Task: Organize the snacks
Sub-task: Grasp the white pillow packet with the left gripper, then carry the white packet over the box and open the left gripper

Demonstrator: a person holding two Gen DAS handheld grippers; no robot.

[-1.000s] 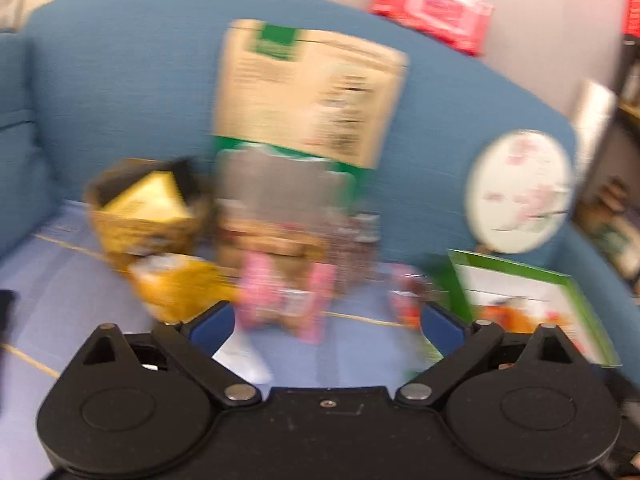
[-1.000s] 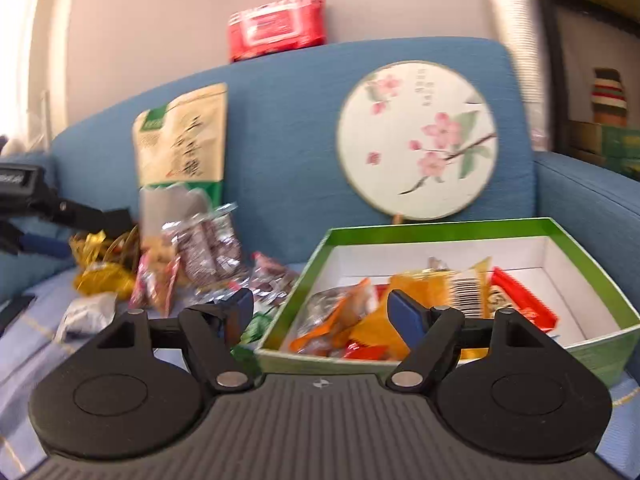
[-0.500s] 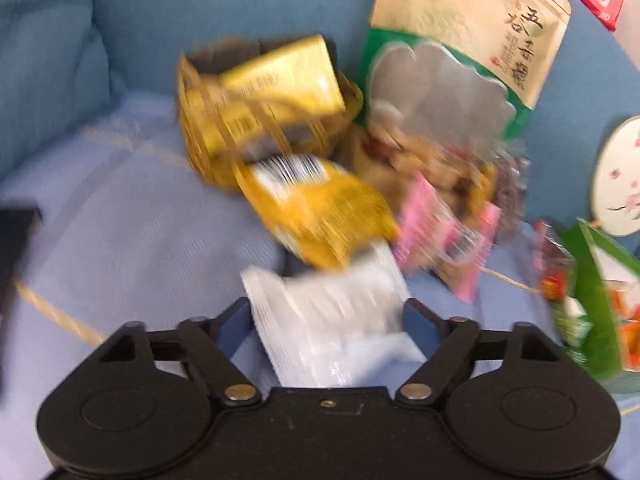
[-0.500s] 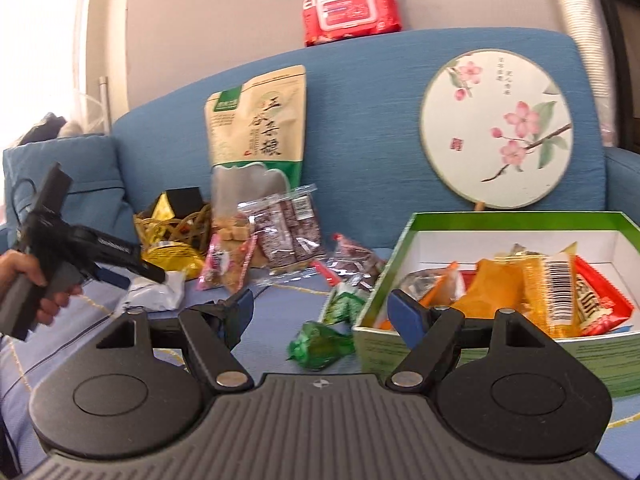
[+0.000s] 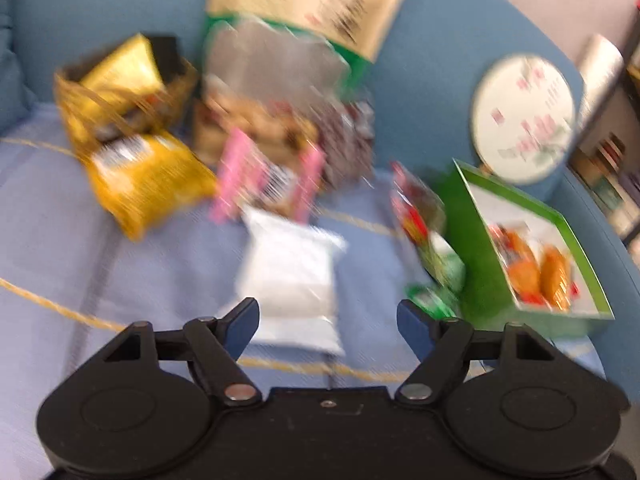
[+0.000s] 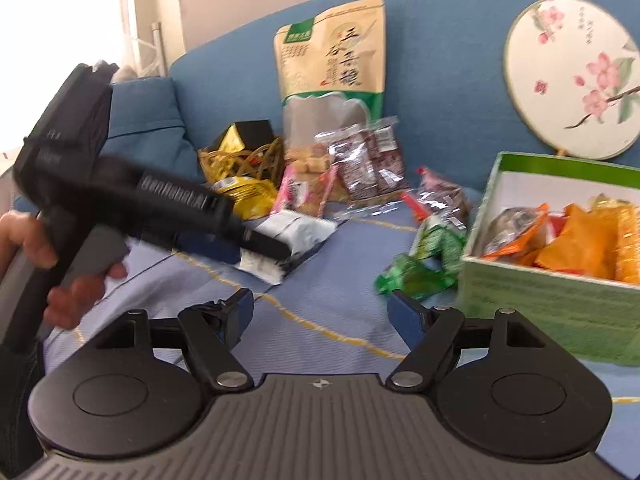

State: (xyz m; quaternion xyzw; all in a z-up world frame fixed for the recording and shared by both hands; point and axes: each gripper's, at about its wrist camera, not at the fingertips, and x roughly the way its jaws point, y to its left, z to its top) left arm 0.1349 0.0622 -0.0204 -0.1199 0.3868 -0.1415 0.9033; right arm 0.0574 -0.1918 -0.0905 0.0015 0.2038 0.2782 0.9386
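Since half a second ago the left gripper (image 5: 328,322) has pulled back and swung right: the white packet (image 5: 294,280) no longer fills its mouth but lies ahead, lower centre of its view, on the sofa seat (image 5: 48,264). Its jaws stand wide and hold nothing; the right view shows its tips just at the packet's near end, and whether they touch it I cannot tell through the blur. That spread suits closing around the flat packet.

Left of the packet lies a yellow bag (image 5: 144,180), above it a pink pack (image 5: 264,180); a green wrapper (image 6: 416,274) lies loose beside the green box (image 6: 560,304) at the right of both views. The box already holds orange packets, so it is probably where loose snacks go.

In the lower middle of its own view, the right gripper (image 6: 320,312) hangs wide and empty over bare seat, likely waiting. A hand (image 6: 36,248) grips the left tool's handle at the left edge.
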